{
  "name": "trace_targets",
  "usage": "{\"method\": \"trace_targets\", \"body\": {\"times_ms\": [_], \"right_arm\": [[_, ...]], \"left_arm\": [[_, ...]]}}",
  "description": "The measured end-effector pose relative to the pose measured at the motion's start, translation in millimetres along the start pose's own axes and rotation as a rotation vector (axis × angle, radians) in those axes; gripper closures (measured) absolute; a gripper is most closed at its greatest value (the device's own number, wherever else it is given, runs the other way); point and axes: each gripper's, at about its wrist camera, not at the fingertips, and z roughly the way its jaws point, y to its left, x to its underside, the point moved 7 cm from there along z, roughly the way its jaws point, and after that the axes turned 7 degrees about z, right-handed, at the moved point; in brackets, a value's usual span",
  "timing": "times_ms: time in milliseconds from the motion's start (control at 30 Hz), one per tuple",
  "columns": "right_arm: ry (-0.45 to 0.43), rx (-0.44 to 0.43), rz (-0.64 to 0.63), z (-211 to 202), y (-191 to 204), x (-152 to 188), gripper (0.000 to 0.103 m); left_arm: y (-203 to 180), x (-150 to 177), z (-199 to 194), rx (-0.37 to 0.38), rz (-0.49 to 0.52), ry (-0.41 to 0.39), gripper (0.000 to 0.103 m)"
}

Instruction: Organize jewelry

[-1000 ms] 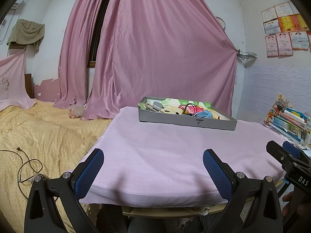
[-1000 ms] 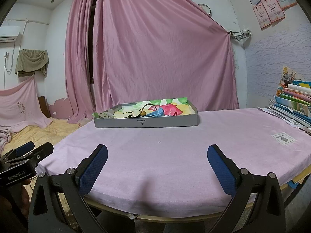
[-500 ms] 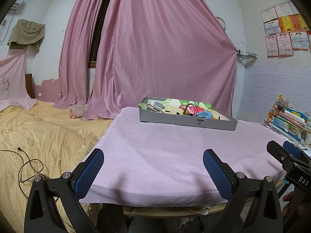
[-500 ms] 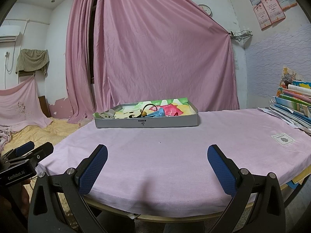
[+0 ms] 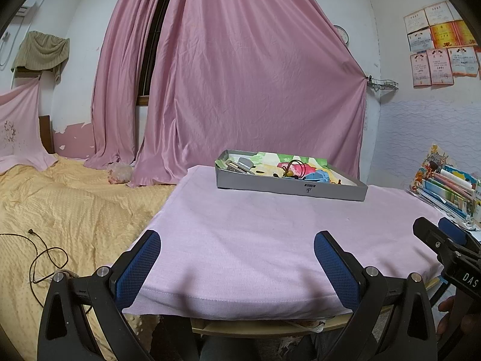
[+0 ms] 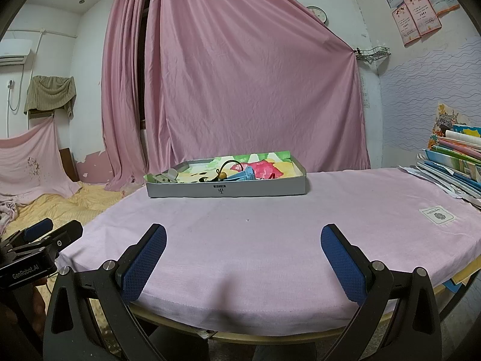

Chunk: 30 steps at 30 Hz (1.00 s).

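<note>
From the left wrist camera we see one left gripper (image 5: 237, 240), its two blue-padded fingers (image 5: 138, 267) spread wide with nothing between them, hovering at the near edge of the table (image 5: 255, 328), which is draped in a pink cloth (image 5: 270, 225). One grey tray (image 5: 288, 185) sits at the far side of that cloth, well apart from us. Inside it, on a colourful paper lining, we count one grey hair clip (image 5: 240, 164) at the left end, one black cord with a small bead (image 5: 293, 170) near the middle, and one blue clip (image 5: 317, 176) just right of that; smaller pieces are too tiny to tell. At the right edge, one right gripper (image 5: 442, 237) pokes in, and one stack of books (image 5: 448, 189) stands beyond it.

Over to the right wrist camera: the right gripper (image 6: 243, 240) hangs over the same near edge, jaws likewise wide and empty. The tray (image 6: 225, 188) lies ahead, holding the hair clip (image 6: 165, 177), the black cord (image 6: 230, 167) and the blue clip (image 6: 245, 175). We spot one white label (image 6: 439, 215) on the cloth at right, the books (image 6: 454, 162) behind it, and the left gripper (image 6: 48, 234) low at left.
</note>
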Motion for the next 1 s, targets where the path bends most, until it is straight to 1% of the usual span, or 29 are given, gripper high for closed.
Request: {"method": "trace_targets", "body": {"times_ms": [1000], "right_arm": [[0.000,0.000,-0.001,0.3,0.3,0.4,0.002]], "left_arm": [[2.5,-0.1,-0.9,-0.007,0.002,-0.004,0.001]]}}
